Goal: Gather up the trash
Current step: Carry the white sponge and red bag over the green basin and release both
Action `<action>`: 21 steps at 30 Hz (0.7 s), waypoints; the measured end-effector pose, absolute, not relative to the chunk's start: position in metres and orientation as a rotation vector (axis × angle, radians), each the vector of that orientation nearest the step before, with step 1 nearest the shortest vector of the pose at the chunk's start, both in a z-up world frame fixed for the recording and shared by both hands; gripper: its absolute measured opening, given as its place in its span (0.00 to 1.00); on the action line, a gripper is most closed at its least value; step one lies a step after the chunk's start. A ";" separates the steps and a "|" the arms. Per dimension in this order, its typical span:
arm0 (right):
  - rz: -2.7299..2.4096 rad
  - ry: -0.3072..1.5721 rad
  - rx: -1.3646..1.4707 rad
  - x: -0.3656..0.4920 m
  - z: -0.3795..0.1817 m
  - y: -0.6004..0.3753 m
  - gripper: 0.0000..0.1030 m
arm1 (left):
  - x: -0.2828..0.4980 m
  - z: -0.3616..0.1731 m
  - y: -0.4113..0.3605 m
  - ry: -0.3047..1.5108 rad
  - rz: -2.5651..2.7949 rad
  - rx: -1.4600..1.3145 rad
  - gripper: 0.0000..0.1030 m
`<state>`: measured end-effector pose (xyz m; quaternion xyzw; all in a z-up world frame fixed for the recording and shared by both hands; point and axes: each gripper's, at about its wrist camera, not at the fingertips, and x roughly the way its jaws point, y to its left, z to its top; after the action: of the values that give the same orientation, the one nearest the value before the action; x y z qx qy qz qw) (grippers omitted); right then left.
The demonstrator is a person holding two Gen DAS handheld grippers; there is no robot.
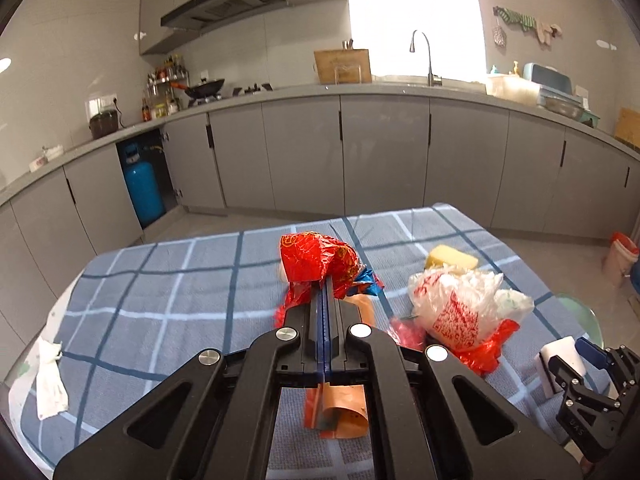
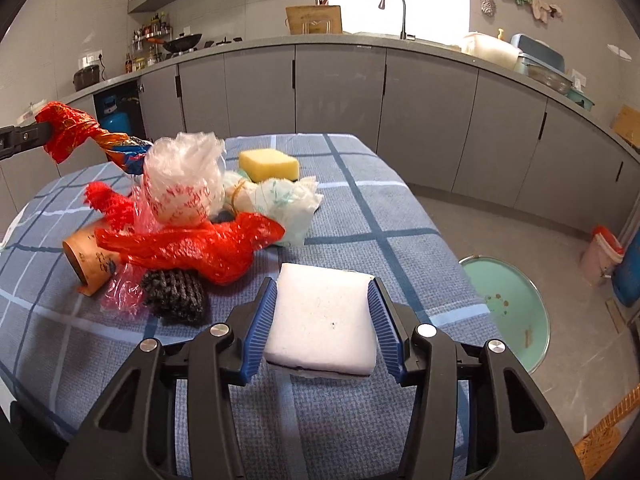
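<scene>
Left wrist view: the left gripper (image 1: 327, 286) is clenched on a crumpled red foil wrapper (image 1: 316, 262), printed in gold with a blue twist at one end, lifted above the blue checked tablecloth (image 1: 160, 300). An orange paper tube (image 1: 346, 416) lies on the cloth directly beneath the fingers. To the right sits a heap of white plastic bags with red print (image 1: 456, 304), a red plastic bag (image 1: 492, 346) under it and a yellow sponge (image 1: 452, 258) behind. A crumpled white tissue (image 1: 50, 380) lies near the table's left edge. The right gripper (image 1: 576, 376) shows at far right.

Right wrist view: the right gripper (image 2: 323, 296) grasps a white sponge block (image 2: 324, 324) between its blue pads (image 2: 260, 328), low over the near part of the cloth. Ahead and left, the trash heap stands between it and the lifted wrapper: a black mesh scrubber (image 2: 176, 294), the red bag, the clear printed bags and a white patterned bag (image 2: 288, 200). A teal round lid (image 2: 508, 312) lies on the floor to the right.
</scene>
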<state>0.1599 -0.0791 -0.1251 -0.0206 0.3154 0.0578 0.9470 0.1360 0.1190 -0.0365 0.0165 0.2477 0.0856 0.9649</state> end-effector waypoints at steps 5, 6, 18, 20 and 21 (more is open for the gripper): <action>0.115 0.610 -0.029 0.156 -0.112 -0.086 0.47 | 0.131 -0.020 0.114 0.451 0.175 0.049 0.01; 0.115 0.606 -0.025 0.156 -0.110 -0.087 0.47 | 0.130 -0.018 0.113 0.444 0.173 0.051 0.01; 0.106 0.559 0.013 0.158 -0.096 -0.107 0.47 | 0.130 0.010 0.091 0.369 0.135 0.076 0.01; 0.101 0.555 0.017 0.160 -0.094 -0.111 0.47 | 0.132 0.011 0.085 0.366 0.124 0.085 0.01; 0.098 0.553 0.020 0.161 -0.093 -0.114 0.47 | 0.133 0.011 0.082 0.365 0.119 0.090 0.01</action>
<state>0.1611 -0.1136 -0.0934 0.0099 0.2730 0.0486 0.9607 0.1331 0.0817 0.0108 0.0446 0.1812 0.0591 0.9807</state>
